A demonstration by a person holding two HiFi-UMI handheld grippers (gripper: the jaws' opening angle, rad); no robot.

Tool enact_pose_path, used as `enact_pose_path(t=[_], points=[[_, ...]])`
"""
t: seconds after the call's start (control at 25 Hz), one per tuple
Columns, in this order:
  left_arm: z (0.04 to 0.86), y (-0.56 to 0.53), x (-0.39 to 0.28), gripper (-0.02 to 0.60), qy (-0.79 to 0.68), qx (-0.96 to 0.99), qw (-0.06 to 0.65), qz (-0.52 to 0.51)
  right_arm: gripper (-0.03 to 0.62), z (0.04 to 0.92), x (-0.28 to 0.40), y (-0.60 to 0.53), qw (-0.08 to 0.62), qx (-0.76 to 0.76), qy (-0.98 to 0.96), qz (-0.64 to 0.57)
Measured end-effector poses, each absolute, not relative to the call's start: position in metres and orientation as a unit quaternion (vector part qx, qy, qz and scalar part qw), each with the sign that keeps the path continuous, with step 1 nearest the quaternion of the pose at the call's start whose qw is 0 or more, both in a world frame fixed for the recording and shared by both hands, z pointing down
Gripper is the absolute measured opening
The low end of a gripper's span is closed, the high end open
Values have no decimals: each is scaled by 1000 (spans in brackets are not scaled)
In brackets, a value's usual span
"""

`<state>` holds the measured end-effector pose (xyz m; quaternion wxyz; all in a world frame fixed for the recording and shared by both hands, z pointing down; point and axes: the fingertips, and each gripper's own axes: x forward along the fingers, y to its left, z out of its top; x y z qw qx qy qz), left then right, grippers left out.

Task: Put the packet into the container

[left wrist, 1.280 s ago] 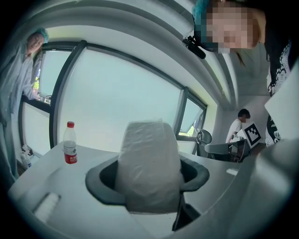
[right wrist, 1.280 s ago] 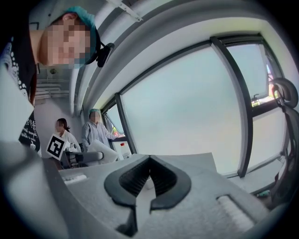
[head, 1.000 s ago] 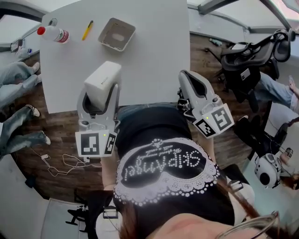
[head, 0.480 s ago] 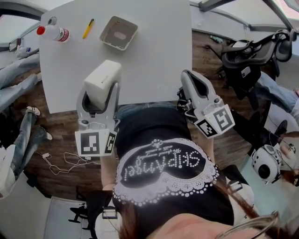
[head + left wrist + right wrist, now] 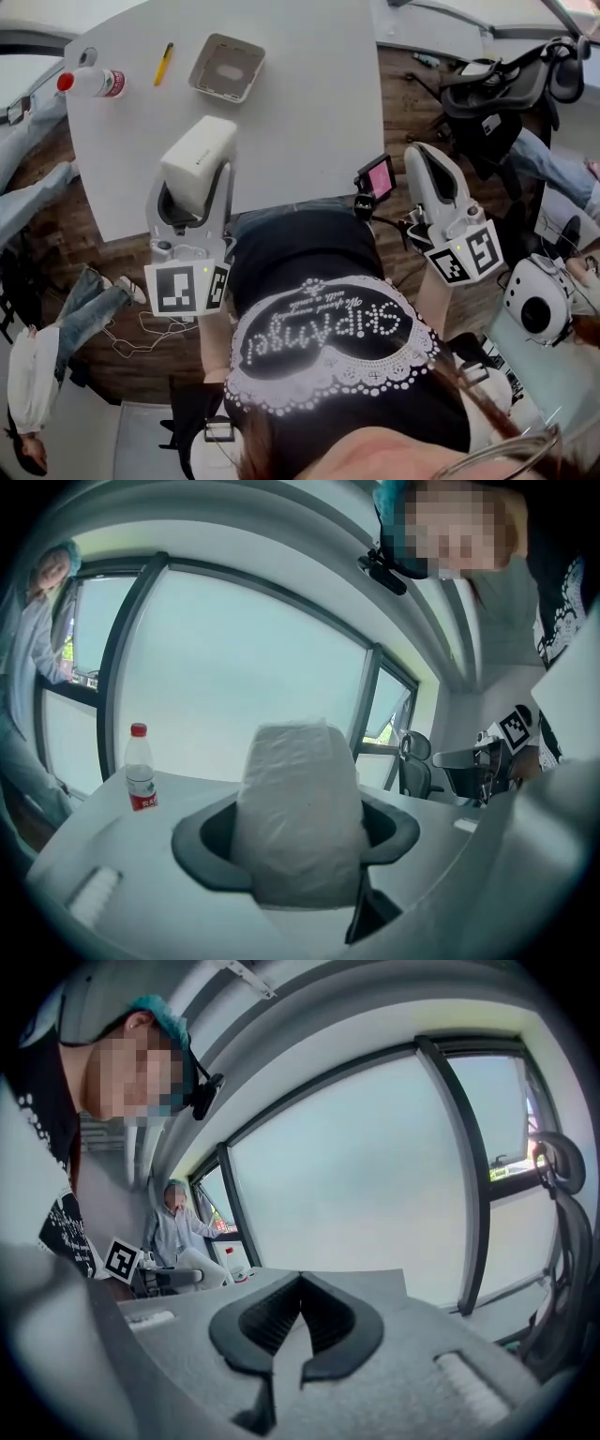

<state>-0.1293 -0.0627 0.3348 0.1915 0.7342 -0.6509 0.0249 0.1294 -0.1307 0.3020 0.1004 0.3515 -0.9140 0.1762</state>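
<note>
At the far left corner of the table (image 5: 309, 112) a bottle (image 5: 89, 82) lies on its side, with a yellow pen (image 5: 162, 63) just beside it. Right of them, near the far edge, sits the container (image 5: 226, 67), open and empty.

The packet (image 5: 197, 155) is not in it yet. The left gripper (image 5: 190, 202) is clamped on it, above the near left part of the table and well apart from the container. The left gripper view shows soft, plastic-wrapped bulk standing tall above the jaws, which grip only its lower part.

The risk, as I judge it, lies there. The wrap may slide or the packet may lean in the grip during the carry. The container looks shallow and light, and hardly roomier than the packet. A release off-centre could leave the packet perched on the rim or push the container toward the far edge, since nothing braces it.

The right gripper (image 5: 424, 159) has its jaws pressed together on nothing. Half a second earlier it hung at the table's near right corner. Now it is further right, off the table and above the floor, and a small pink-screened device (image 5: 378, 178) shows at that corner. The left gripper and packet are much where they were.
</note>
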Motion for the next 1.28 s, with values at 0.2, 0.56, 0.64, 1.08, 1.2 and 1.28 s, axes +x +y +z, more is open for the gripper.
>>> enact_pose_path(t=[0.2,0.56,0.64,1.08,1.2,1.28], points=[[334,-65,-130,287,-648,736,193,25,-5,302,125,-132,104,349,-915,174],[336,-61,-128,287,-654,731,196,22,-5,303,123,-131,105,341,-918,172],[337,-60,-129,287,-655,729,198,22,-5,303,121,-131,104,337,-920,172],[337,-58,-132,287,-660,724,200,19,-5,302,123,-134,108,341,-919,167],[337,-59,-133,287,-661,724,199,18,-5,303,123,-134,109,341,-919,166],[337,-59,-133,287,-661,723,198,17,-5,305,123,-135,112,341,-918,166]])
